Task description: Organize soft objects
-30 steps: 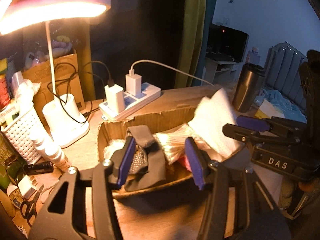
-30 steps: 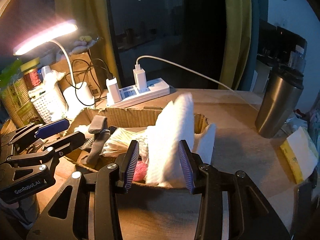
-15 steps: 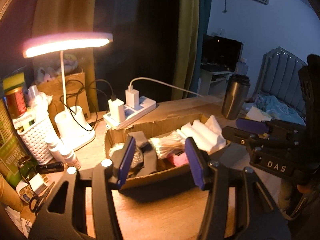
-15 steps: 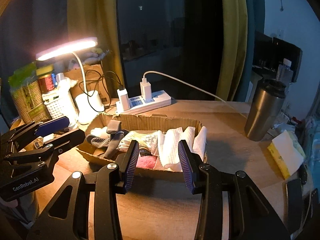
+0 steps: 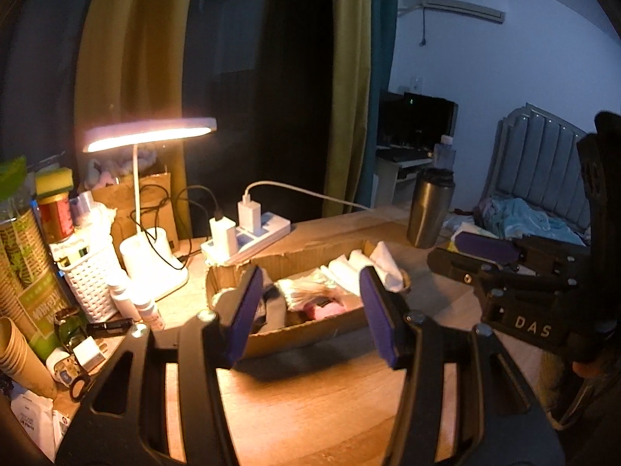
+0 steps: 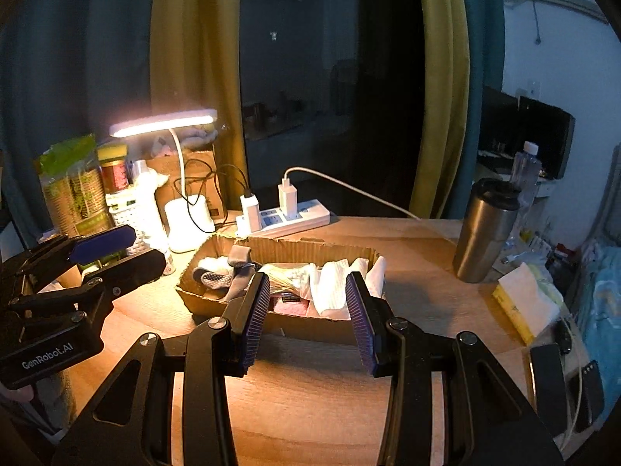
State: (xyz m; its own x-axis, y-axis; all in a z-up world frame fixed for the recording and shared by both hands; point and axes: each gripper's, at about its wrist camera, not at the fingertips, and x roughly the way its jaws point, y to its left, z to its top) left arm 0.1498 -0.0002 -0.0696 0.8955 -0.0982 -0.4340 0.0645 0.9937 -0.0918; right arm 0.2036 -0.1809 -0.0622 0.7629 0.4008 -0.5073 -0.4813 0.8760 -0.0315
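A shallow cardboard box (image 6: 217, 303) (image 5: 306, 330) sits on the wooden desk. It holds soft things: a grey sock (image 6: 217, 277), a pale bundle (image 6: 289, 273), white folded cloths (image 6: 333, 283) (image 5: 349, 270) and a pink item (image 6: 291, 305) (image 5: 322, 308). My left gripper (image 5: 310, 312) is open and empty, above the desk in front of the box. My right gripper (image 6: 308, 320) is open and empty, also in front of the box. Each gripper shows at the side of the other's view.
A lit desk lamp (image 6: 167, 124) and a white power strip (image 6: 295, 217) with chargers stand behind the box. A steel tumbler (image 6: 485, 229) stands at the right, a tissue pack (image 6: 524, 303) near it. A white basket (image 5: 91, 283), jars and bottles crowd the left.
Both grippers have pulled back and up from the box. The white cloth that stood up between the right fingers a second ago now lies in the box.
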